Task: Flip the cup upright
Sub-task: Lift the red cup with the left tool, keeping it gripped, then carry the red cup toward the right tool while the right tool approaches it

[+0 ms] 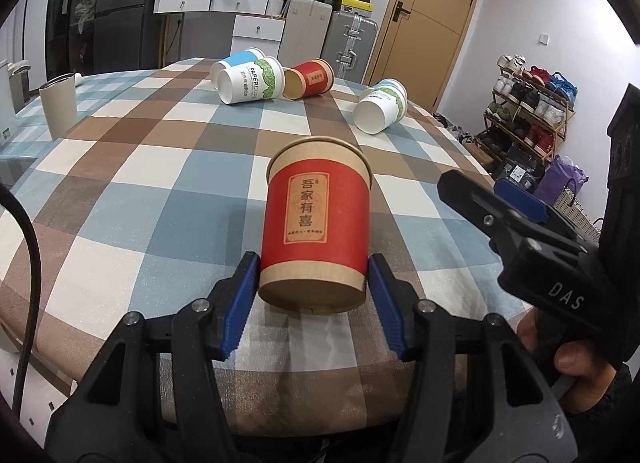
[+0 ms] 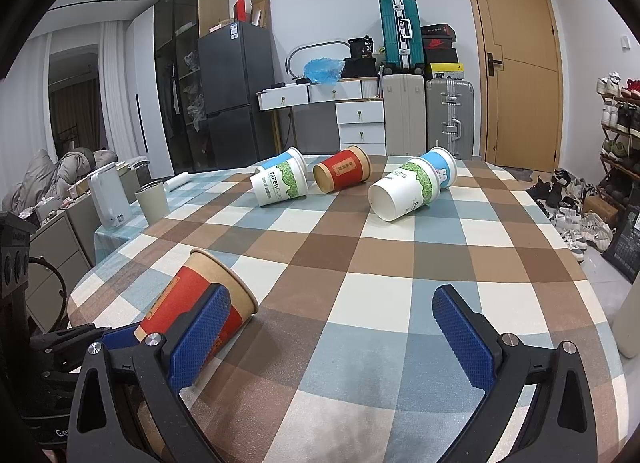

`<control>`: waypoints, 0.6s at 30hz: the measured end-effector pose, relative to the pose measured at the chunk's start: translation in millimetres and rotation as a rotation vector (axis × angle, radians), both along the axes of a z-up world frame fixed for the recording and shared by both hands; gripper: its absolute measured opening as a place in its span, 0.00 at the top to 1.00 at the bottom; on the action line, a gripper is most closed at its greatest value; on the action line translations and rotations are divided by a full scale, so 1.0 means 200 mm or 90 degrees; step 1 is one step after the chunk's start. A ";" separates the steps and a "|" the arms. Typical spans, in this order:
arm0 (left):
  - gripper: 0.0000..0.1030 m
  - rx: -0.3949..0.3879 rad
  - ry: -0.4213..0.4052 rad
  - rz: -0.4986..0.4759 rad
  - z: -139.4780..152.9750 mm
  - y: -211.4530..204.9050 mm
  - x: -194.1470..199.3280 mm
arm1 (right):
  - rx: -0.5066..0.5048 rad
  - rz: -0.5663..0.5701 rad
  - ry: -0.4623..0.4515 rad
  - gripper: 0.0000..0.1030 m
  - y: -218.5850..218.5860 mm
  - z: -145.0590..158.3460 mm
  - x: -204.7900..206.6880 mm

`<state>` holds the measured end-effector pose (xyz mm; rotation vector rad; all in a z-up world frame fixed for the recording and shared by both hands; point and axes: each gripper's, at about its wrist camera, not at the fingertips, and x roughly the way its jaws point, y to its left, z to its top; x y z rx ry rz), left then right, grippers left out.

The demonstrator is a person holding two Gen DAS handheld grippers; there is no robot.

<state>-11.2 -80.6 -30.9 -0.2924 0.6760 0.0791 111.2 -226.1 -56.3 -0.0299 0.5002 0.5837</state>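
A red and brown paper cup (image 1: pixel 316 223) lies on its side on the checked tablecloth (image 1: pixel 160 183), base toward my left wrist camera. My left gripper (image 1: pixel 313 295) has its blue pads against both sides of the cup near the base, shut on it. The same cup shows in the right wrist view (image 2: pixel 200 299), tilted, rim up and to the right. My right gripper (image 2: pixel 332 339) is open and empty to the right of that cup; it also shows in the left wrist view (image 1: pixel 492 207).
Several more paper cups lie on their sides at the far end: white-green (image 2: pixel 280 183), red (image 2: pixel 340 173), white-green (image 2: pixel 404 193). A grey tumbler (image 2: pixel 152 201) stands at the left edge. Shoe rack (image 1: pixel 528 111) and suitcases (image 2: pixel 404 115) beyond the table.
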 end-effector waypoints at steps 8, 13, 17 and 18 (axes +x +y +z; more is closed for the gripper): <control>0.21 -0.005 -0.018 -0.001 0.03 0.02 -0.02 | 0.003 -0.001 0.001 0.00 -0.01 0.00 0.00; 0.19 0.014 -0.032 -0.005 0.06 0.06 -0.04 | 0.005 -0.008 0.009 0.00 -0.02 0.01 0.02; 0.12 0.021 -0.049 -0.016 0.08 0.12 -0.05 | -0.007 -0.014 0.015 0.00 -0.02 0.02 0.01; 0.04 0.023 -0.055 -0.017 0.09 0.14 -0.05 | -0.008 -0.015 0.016 0.00 -0.01 0.02 0.01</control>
